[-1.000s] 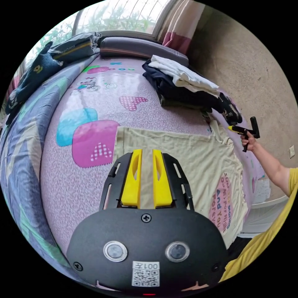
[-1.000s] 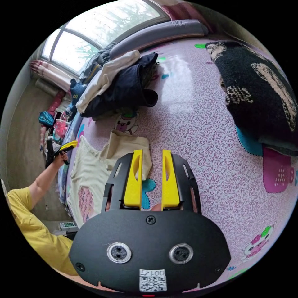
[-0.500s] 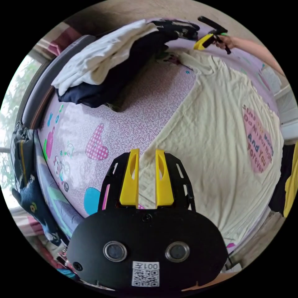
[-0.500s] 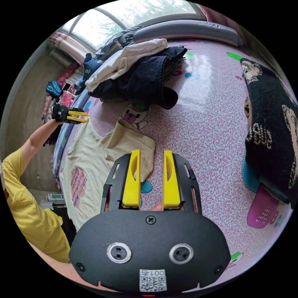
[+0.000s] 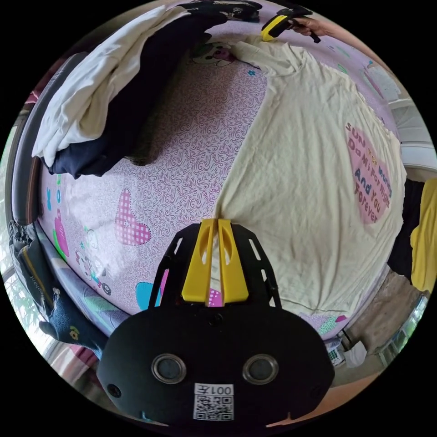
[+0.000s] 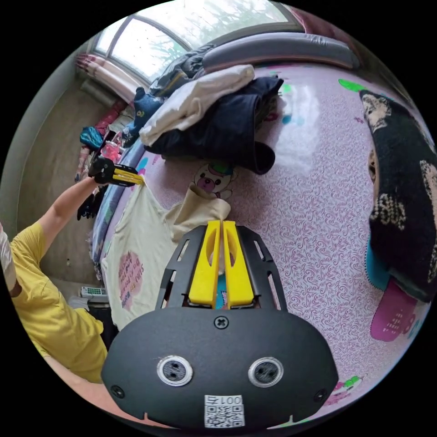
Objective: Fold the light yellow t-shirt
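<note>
- Left gripper (image 5: 217,223): in the left gripper view its yellow jaws are pressed together on a bottom corner of the light yellow t-shirt (image 5: 309,182). Half a second ago the same jaws stood apart above that hem corner, so the grasp has only just been made.
- Right gripper (image 6: 221,224): in the right gripper view its jaws are likewise closed, with the end of the sleeve (image 6: 202,211) caught between them. Half a second ago they were parted beside that sleeve.
- The t-shirt lies print side up, spread flat on the patterned purple mat (image 5: 191,136), with its pink print (image 5: 368,175) toward the person's side and its far sleeve reaching toward the pile of clothes (image 5: 114,95).
- In the right gripper view the left gripper (image 6: 129,177) appears at the shirt's far corner, which looks pulled up into a slight peak; the person's arm (image 6: 63,209) extends toward it.
- A dark patterned blanket (image 6: 400,182) lies well apart from the shirt, on the other side of the mat.
- Reading: with both grippers now holding the same long edge, one at the hem and one at the sleeve, the setup for a first lengthwise fold appears complete. The fold itself is not yet made; the shirt is unfolded.
</note>
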